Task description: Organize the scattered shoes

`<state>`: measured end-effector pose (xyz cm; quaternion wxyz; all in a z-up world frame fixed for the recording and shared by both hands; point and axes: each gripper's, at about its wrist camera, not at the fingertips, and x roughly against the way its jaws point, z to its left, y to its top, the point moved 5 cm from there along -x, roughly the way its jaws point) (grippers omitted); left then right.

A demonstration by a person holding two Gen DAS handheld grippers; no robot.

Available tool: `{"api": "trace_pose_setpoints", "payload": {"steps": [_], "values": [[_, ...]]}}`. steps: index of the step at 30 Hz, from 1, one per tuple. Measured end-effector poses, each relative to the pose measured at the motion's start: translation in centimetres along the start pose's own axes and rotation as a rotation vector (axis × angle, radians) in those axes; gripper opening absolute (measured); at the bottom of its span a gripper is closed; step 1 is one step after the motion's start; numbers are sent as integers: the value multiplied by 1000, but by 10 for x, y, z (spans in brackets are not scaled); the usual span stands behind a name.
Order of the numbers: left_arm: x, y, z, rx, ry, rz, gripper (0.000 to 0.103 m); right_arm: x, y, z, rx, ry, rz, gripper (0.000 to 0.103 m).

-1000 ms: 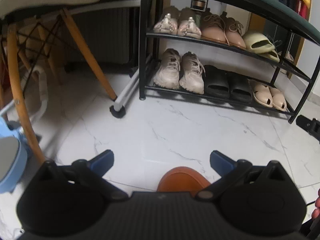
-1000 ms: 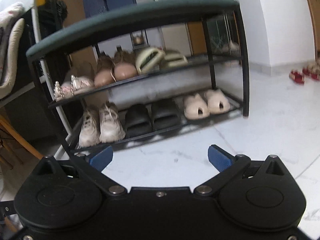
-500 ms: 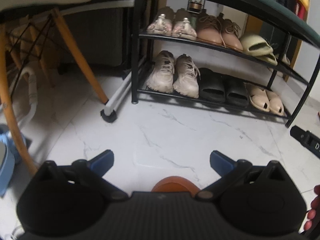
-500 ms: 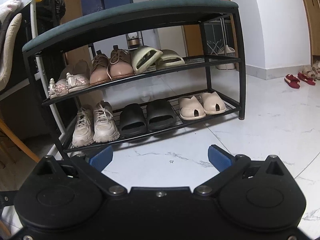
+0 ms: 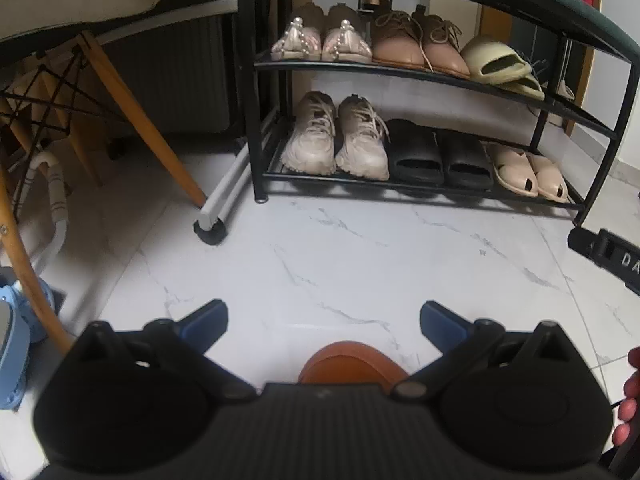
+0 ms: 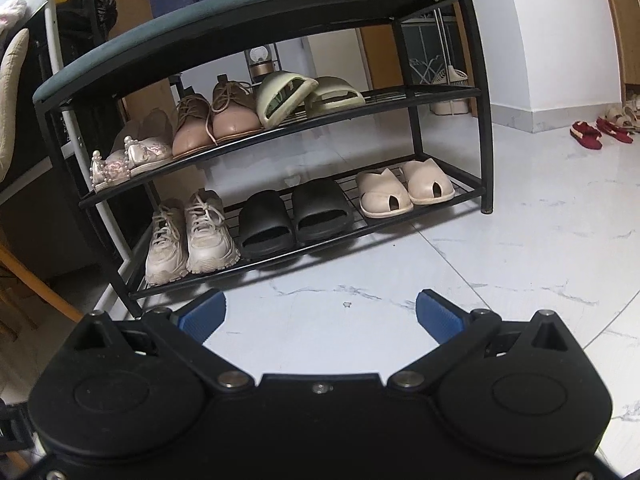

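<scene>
A black two-shelf shoe rack (image 5: 432, 70) (image 6: 280, 128) with a green padded top stands ahead on the white marble floor. Its top shelf holds pearl flats (image 5: 320, 44), brown lace-ups (image 5: 416, 42) and olive slides (image 5: 500, 64). Its bottom shelf holds beige sneakers (image 5: 336, 140), black slides (image 5: 438, 158) and beige sandals (image 5: 528, 174). My left gripper (image 5: 323, 320) is open and empty above an orange-brown rounded object (image 5: 350, 366). My right gripper (image 6: 320, 312) is open and empty, back from the rack.
A wooden-legged chair (image 5: 132, 92) and a grey wheeled bar (image 5: 222, 208) stand left of the rack. A light blue object (image 5: 16, 360) lies at far left. Red shoes (image 6: 600, 134) lie on the floor at far right by the wall.
Both grippers have shifted their view slightly relative to the rack; the rack now sits more centred in the left view. Both stay open and empty.
</scene>
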<state>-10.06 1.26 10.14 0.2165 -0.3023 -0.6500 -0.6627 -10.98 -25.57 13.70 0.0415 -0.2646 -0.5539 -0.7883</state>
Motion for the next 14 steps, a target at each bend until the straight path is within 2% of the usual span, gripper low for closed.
{"api": "trace_pose_setpoints", "payload": {"steps": [4, 10, 14], "values": [[-3, -2, 2, 19, -19, 18, 102, 1, 0, 4, 21, 6, -4, 103], [2, 0, 3, 20, -23, -21, 102, -1, 0, 2, 8, 3, 13, 103], [0, -1, 4, 26, -19, -3, 102, -3, 0, 0, -3, -3, 23, 103]]}}
